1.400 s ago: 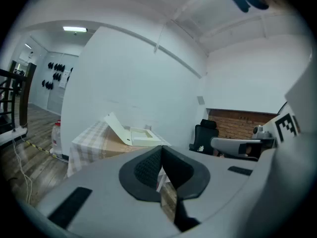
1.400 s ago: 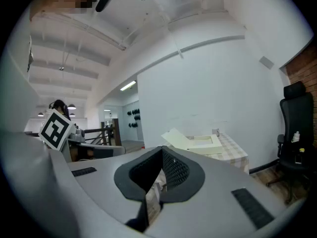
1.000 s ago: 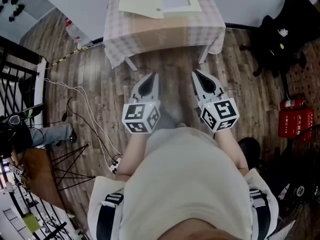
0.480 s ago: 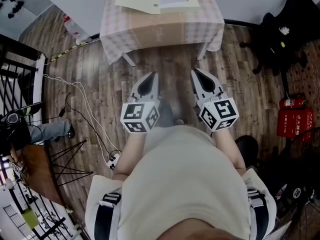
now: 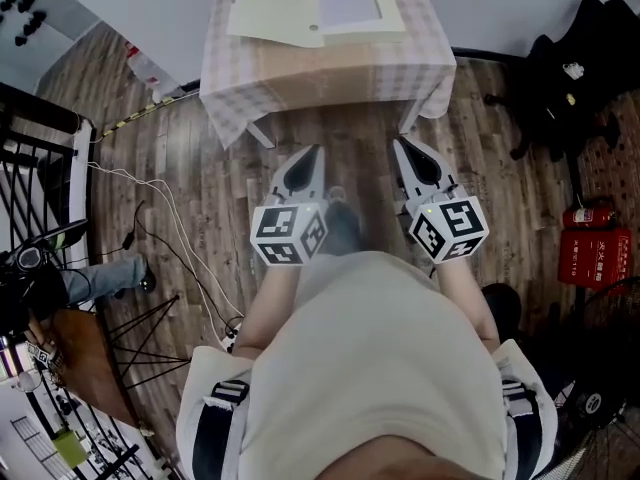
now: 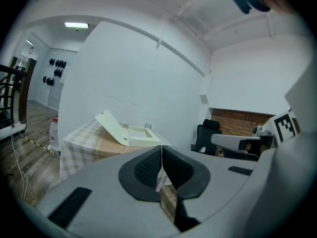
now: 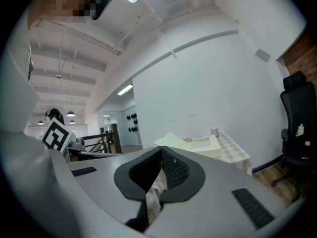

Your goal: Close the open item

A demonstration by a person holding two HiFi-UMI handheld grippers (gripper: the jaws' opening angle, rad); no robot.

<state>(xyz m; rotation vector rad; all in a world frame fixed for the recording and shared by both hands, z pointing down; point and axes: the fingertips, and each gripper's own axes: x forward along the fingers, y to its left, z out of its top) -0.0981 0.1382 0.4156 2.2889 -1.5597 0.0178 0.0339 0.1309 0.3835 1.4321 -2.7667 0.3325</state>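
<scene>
Desk (image 5: 340, 63), draped in a checked cloth (image 5: 235, 103) that hangs over its front and sides, standing on white legs (image 5: 259, 133) on a wood-plank floor (image 5: 200, 178). On the desk top lies one cream box (image 5: 352, 3), open. Its lid (image 5: 270, 13) rises tilted from the box's left side in the head view, toward the desk's left edge.

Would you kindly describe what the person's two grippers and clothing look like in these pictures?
The left gripper and the right gripper are light grey wedges tapering to pointed jaws, each with a black textured recess. The left cube and the right cube are white with black square markers. A small green light shows on the right one. The person wears a pale beige top with white, dark-striped shoulders.
</scene>
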